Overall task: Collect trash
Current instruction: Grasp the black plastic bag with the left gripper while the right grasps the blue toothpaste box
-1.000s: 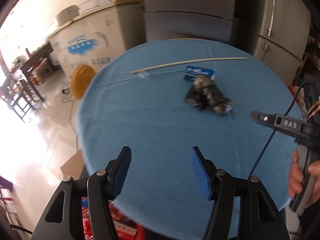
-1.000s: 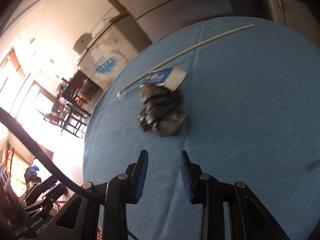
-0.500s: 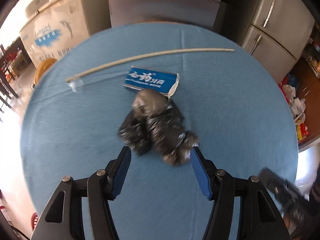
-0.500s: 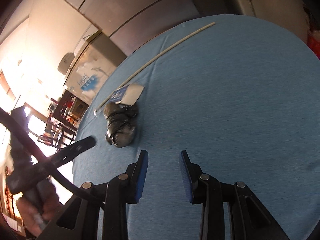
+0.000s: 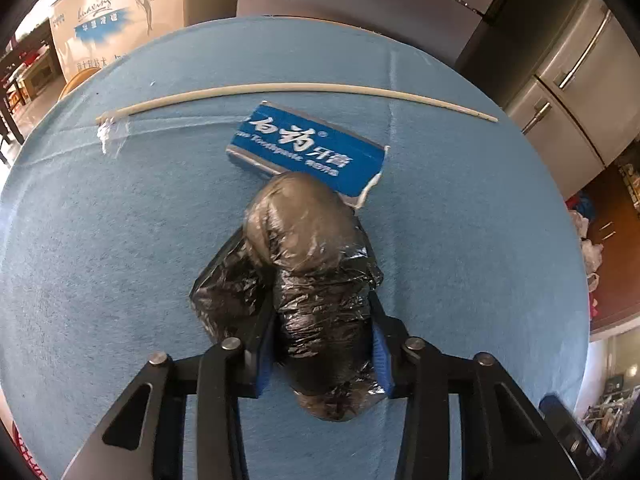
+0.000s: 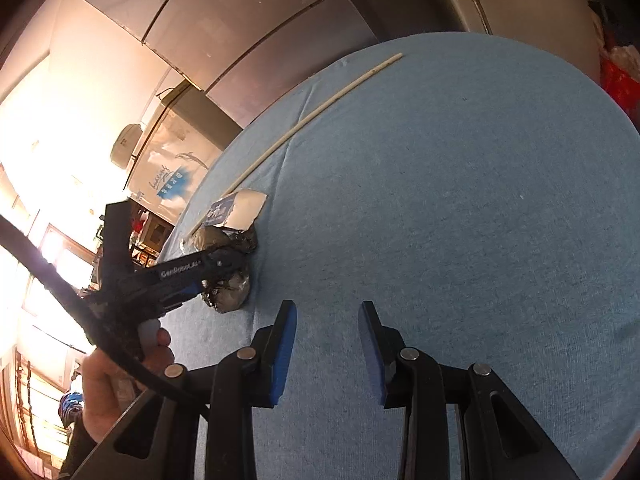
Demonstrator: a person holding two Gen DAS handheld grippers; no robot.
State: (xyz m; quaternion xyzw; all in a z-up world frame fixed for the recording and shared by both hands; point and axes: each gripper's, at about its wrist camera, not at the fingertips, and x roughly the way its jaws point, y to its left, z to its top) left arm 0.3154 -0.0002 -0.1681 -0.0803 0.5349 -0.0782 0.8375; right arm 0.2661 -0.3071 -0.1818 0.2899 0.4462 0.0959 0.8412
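A crumpled black plastic bag (image 5: 312, 264) lies on the round table's blue cloth (image 5: 100, 240). My left gripper (image 5: 320, 320) points down over it. Its jaws are closing, and the blue pads (image 5: 262, 360) press the bag from both sides. Behind the bag lie a blue toothpaste box (image 5: 304, 146), a long white stick (image 5: 280, 88) and a scrap of clear plastic (image 5: 110, 134). The right wrist view shows the left gripper (image 6: 224, 268) on the bag (image 6: 230, 292), with the box (image 6: 236, 210) and stick (image 6: 320, 110) beyond. My right gripper (image 6: 328, 312) hovers over bare cloth (image 6: 460, 200), its jaws slightly apart and empty.
Steel fridges (image 5: 568, 80) stand behind the table and a white chest freezer (image 5: 112, 20) at the back left. A person's hand (image 6: 120, 380) holds the left gripper, and its black cable crosses the lower left of the right wrist view. Red bags (image 6: 620, 76) sit off the table's right edge.
The left gripper moved forward and down over the black bag, and its jaws narrowed onto it. In the right wrist view the left gripper came in from the left and reached the bag.
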